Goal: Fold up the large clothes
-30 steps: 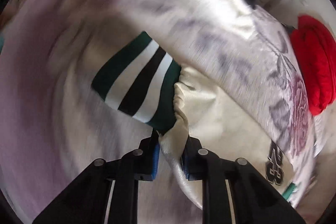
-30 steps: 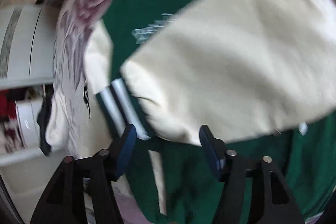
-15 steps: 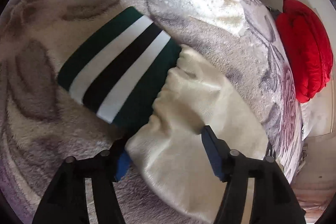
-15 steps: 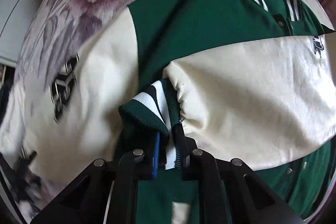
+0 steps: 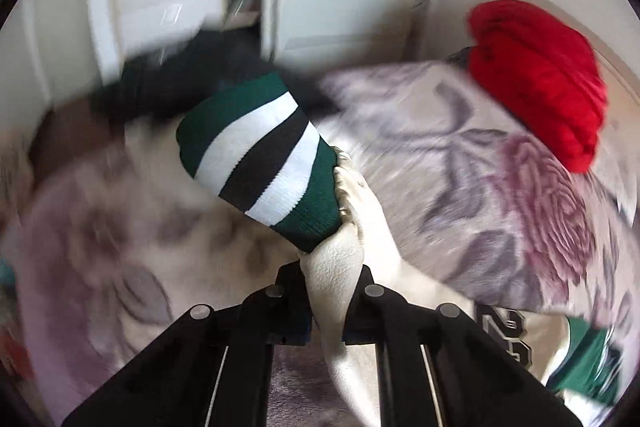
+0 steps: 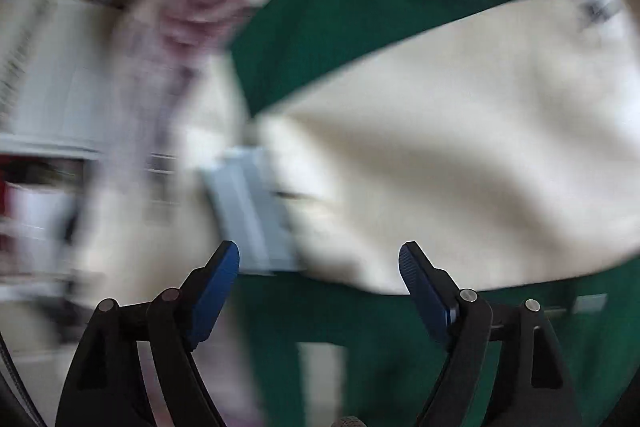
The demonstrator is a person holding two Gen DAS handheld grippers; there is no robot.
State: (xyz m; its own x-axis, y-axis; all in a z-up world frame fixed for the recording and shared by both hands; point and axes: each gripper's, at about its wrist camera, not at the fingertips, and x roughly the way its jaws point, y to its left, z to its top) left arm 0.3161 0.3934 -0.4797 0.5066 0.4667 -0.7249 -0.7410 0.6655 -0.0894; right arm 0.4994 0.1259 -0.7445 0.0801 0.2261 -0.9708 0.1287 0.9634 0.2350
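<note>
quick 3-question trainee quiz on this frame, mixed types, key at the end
1. True or false: the left claw is shut on the cream sleeve.
2. Which colours stripe the cuff? A) green, white, black B) red, blue C) yellow, grey
3. Fill in: the right claw has its jaws opening and grips ____.

Key
1. True
2. A
3. Nothing; the other sleeve lies on the green jacket beyond its fingers.
</note>
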